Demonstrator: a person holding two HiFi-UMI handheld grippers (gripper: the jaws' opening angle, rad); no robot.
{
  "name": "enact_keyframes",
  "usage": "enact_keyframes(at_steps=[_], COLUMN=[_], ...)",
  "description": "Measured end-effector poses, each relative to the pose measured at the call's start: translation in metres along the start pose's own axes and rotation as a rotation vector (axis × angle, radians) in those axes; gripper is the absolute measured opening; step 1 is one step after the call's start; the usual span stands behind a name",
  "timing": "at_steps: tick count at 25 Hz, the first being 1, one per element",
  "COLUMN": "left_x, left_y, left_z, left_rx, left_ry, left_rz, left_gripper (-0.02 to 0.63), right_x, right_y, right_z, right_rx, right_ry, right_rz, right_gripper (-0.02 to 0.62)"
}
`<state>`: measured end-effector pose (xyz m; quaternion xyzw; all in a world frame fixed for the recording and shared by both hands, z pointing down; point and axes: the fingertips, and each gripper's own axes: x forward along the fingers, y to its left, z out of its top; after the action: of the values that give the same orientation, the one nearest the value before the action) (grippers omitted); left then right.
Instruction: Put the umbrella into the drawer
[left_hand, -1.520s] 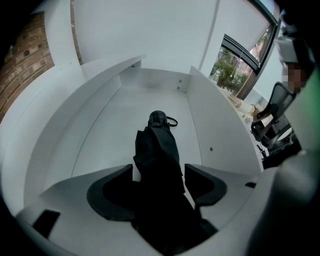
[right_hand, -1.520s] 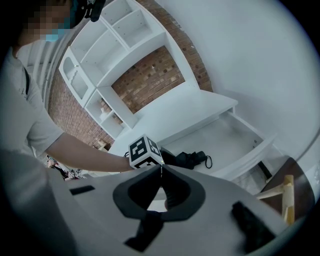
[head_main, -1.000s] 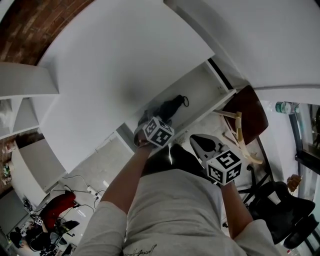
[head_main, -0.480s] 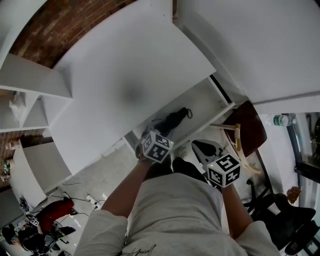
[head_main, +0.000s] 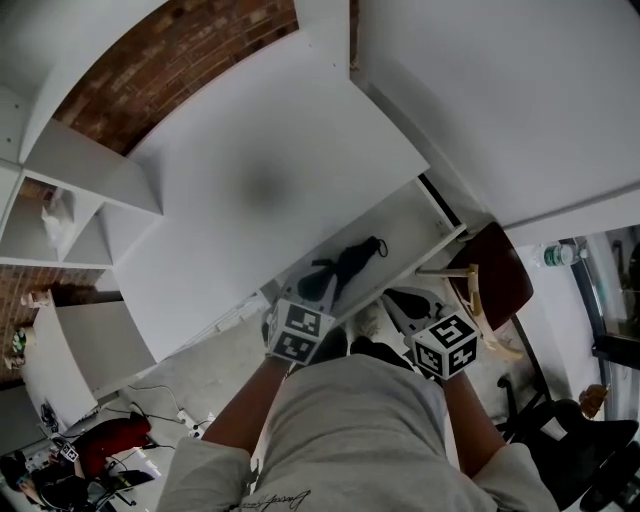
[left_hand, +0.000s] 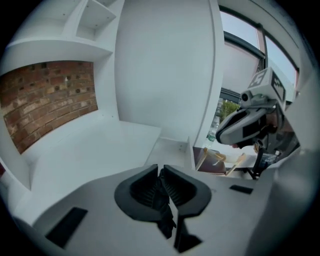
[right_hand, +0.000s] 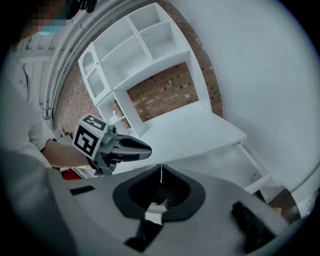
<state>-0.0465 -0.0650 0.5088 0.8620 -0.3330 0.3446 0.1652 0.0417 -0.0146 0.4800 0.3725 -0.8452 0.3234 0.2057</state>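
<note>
The black folded umbrella (head_main: 347, 264) lies loose inside the open white drawer (head_main: 405, 222), its strap loop towards the right. My left gripper (left_hand: 160, 170) is raised above the drawer's near edge, clear of the umbrella; its jaws are closing, almost together, with nothing between them. Its marker cube (head_main: 298, 333) shows in the head view. My right gripper (right_hand: 160, 169) hovers to the right, marker cube (head_main: 445, 346) up, jaws together and empty. From the right gripper view the left gripper (right_hand: 142, 148) shows over the white cabinet top (right_hand: 190, 127).
A brown wooden chair (head_main: 492, 276) stands just right of the drawer's end. White open shelves (head_main: 62, 215) and a brick wall (head_main: 195, 48) lie to the left and behind. A bottle (head_main: 553, 255) sits at the far right. Cables and a red object (head_main: 105, 438) lie on the floor.
The left gripper has risen up and back out of the drawer, away from the umbrella, which stays lying in the drawer. The right gripper has risen slightly.
</note>
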Motion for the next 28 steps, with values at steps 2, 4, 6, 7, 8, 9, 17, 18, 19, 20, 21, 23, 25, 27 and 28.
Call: enact_keyframes(at_steps=[2, 4, 6, 7, 8, 9, 17, 18, 19, 20, 21, 23, 25, 27, 28], left_x=[-0.015, -0.028, -0.038, -0.042, -0.044, -0.046, -0.059, -0.061, -0.063, -0.064, -0.066, -0.069, -0.072, -0.076, -0.077], left_y=[0.001, -0.002, -0.008, -0.012, -0.015, -0.019, -0.037, -0.035, -0.033, -0.031, -0.029, -0.025, -0.022, -0.021, -0.021], left_z=[0.009, 0.015, 0.02, 0.022, 0.023, 0.022, 0.016, 0.017, 0.018, 0.019, 0.02, 0.021, 0.024, 0.027, 0.028], left_rx=[-0.004, -0.002, -0.01, -0.019, -0.033, -0.05, -0.087, -0.087, -0.087, -0.086, -0.085, -0.089, -0.1, -0.104, -0.103], left_ry=[-0.03, -0.055, -0.08, -0.092, -0.099, -0.101, -0.113, -0.118, -0.124, -0.129, -0.132, -0.138, -0.152, -0.164, -0.167], left_rz=[0.009, 0.007, -0.006, -0.015, -0.026, -0.038, -0.051, -0.048, -0.044, -0.039, -0.033, -0.021, -0.011, -0.002, 0.003], left_gripper=[0.04, 0.032, 0.026, 0.023, 0.02, 0.018, 0.015, 0.015, 0.015, 0.015, 0.015, 0.015, 0.015, 0.015, 0.015], right_x=[-0.003, -0.006, -0.008, -0.008, -0.009, -0.009, -0.007, -0.005, -0.004, -0.003, -0.002, 0.0, 0.001, 0.003, 0.004], right_y=[0.003, 0.006, 0.009, 0.01, 0.011, 0.012, 0.026, 0.028, 0.029, 0.031, 0.033, 0.035, 0.037, 0.039, 0.039], right_z=[0.005, 0.007, 0.009, 0.01, 0.012, 0.013, 0.028, 0.029, 0.03, 0.031, 0.033, 0.035, 0.037, 0.038, 0.038], right_rx=[-0.008, -0.013, -0.016, -0.018, -0.021, -0.024, -0.058, -0.064, -0.069, -0.074, -0.078, -0.082, -0.088, -0.098, -0.103], right_ry=[-0.012, -0.021, -0.027, -0.03, -0.033, -0.036, -0.06, -0.06, -0.06, -0.06, -0.061, -0.063, -0.062, -0.056, -0.052], right_rz=[-0.003, -0.005, -0.005, -0.003, -0.002, -0.001, 0.02, 0.023, 0.027, 0.031, 0.034, 0.039, 0.042, 0.047, 0.05], right_gripper=[0.029, 0.029, 0.029, 0.029, 0.029, 0.029, 0.029, 0.029, 0.028, 0.028, 0.029, 0.028, 0.028, 0.028, 0.028])
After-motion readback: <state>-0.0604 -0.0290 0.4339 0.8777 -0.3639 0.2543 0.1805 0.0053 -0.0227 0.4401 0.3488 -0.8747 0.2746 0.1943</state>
